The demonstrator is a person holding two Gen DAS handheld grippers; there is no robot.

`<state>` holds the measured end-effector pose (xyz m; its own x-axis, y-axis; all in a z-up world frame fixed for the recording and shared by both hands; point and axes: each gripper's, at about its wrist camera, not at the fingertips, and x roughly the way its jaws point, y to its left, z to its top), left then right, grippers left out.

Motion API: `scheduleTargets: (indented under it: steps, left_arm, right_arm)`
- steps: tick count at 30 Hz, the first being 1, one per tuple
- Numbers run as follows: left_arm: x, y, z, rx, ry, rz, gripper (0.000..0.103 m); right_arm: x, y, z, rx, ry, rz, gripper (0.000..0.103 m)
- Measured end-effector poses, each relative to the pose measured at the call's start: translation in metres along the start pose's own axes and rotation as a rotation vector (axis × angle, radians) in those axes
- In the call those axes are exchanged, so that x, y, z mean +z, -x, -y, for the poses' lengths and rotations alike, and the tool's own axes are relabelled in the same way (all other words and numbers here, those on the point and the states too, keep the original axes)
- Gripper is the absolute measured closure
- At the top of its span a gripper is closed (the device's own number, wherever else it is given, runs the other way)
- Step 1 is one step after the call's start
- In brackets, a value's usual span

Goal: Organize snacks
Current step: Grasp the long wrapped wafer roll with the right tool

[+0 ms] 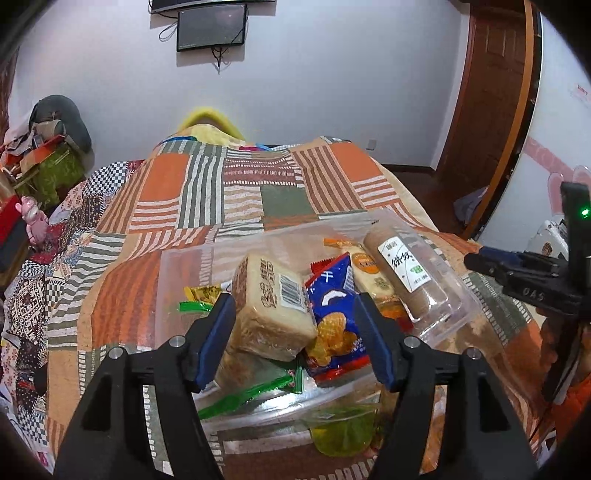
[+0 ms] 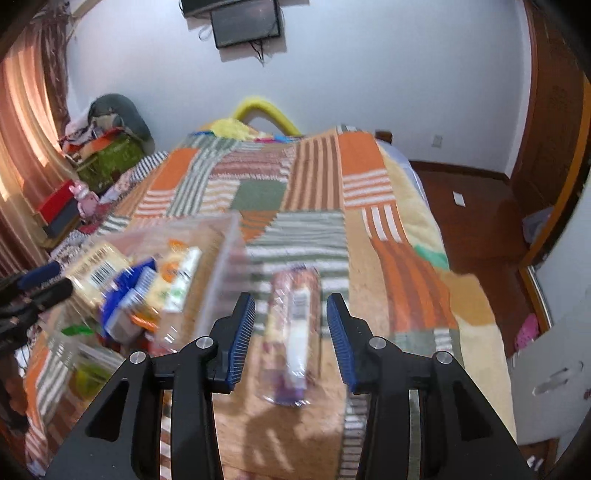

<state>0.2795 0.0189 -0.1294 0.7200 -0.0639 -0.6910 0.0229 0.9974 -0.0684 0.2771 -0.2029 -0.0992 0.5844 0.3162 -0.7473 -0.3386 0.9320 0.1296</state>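
Patchwork bedspread (image 1: 236,192) in orange, green and striped squares covers the bed where I work. On it sits a clear plastic bin (image 1: 177,266) holding the snacks: a wrapped bread loaf (image 1: 269,310), a blue chip bag (image 1: 332,314) beside it, and a brown biscuit roll (image 1: 402,273) leaning on the bin's right wall. My left hand-held gripper (image 1: 295,317) hangs wide open above the bread and chips, gripping nothing. My right hand-held gripper (image 2: 291,321) is also spread open, empty, over a blurred wrapped snack (image 2: 291,332) lying on the bedspread just right of the bin. A dark screen (image 1: 211,28) hangs on the white wall.
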Motion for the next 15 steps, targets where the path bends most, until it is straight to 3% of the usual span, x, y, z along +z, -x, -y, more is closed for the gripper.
scheduleTargets:
  steps: [10,15]
  left_arm:
    - [-0.011,-0.01,-0.005,-0.004,0.02,-0.041,0.037]
    - [-0.015,-0.011,-0.007,-0.006,0.027,-0.053,0.037]
  right_arm:
    - [-0.008,-0.033,0.007,0.038,0.018,-0.122,0.066]
    - [-0.012,-0.035,0.007,0.069,0.023,-0.135,0.066]
